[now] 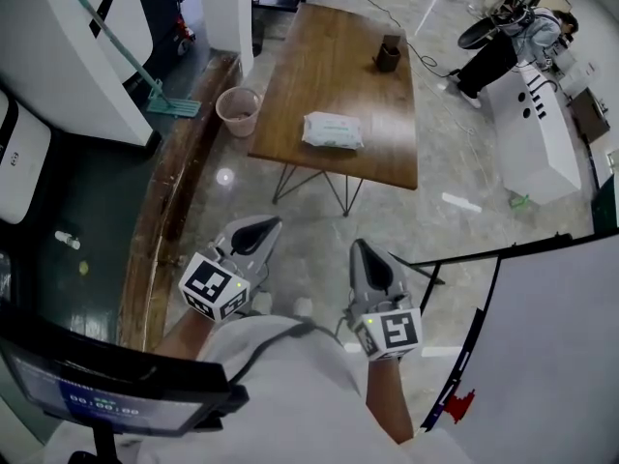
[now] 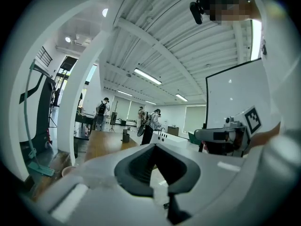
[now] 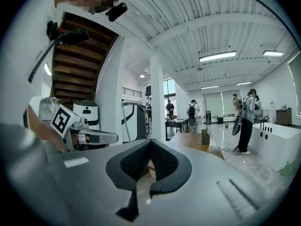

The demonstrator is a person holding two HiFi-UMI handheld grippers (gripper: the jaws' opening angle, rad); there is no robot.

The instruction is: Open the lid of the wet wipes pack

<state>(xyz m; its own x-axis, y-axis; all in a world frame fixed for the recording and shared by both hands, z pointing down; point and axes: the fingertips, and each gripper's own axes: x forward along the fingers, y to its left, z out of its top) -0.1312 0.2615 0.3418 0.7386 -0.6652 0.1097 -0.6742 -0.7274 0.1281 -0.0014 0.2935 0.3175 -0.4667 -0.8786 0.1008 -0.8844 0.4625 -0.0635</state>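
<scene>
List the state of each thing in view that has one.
left gripper: shut, empty
right gripper: shut, empty
wet wipes pack: flat on the table, untouched, lid too small to judge
pink bin: upright beside the table
dark container: upright on the table's far end

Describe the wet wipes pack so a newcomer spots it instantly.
Find the long wooden table ahead of the person. The wet wipes pack lies flat near its closer end: a pale, soft rectangular packet, unlike the small dark container at the far end.
</scene>
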